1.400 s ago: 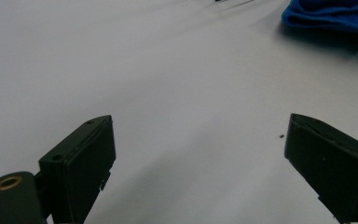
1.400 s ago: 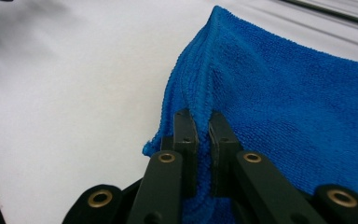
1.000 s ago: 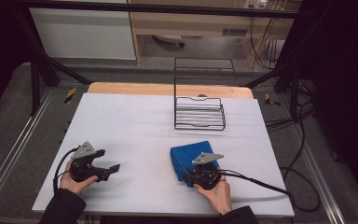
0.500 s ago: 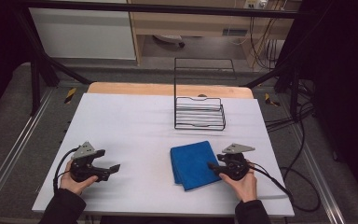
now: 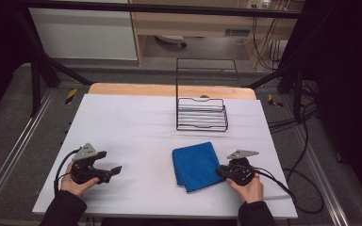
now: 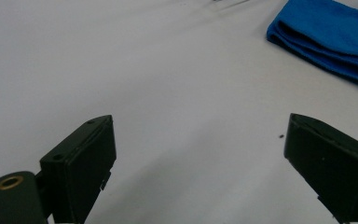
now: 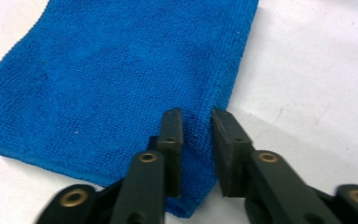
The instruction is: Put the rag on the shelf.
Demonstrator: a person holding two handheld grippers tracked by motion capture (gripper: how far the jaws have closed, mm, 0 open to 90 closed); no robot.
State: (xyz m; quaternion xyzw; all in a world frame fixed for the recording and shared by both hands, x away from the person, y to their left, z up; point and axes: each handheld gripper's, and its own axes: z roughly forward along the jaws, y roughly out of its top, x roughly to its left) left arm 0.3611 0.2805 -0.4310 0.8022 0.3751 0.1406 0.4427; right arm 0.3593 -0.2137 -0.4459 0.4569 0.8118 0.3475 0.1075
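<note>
Right gripper view puts us low over the folded blue cloth [image 7: 121,79], with the right gripper [image 7: 196,122] astride its edge and the fingers [image 7: 172,135] narrowed but not quite pinching; they have just been closing on that edge, probably to lift or unfold it. From the high view we place the cloth [image 5: 195,165] near the front edge of the bench [image 5: 136,122], right of centre, with a wire rack [image 5: 201,113] toward the back edge. Left gripper view shows what the high view barely resolves: the left gripper [image 6: 200,154] with fingers spread wide over bare bench, likely waiting.
</note>
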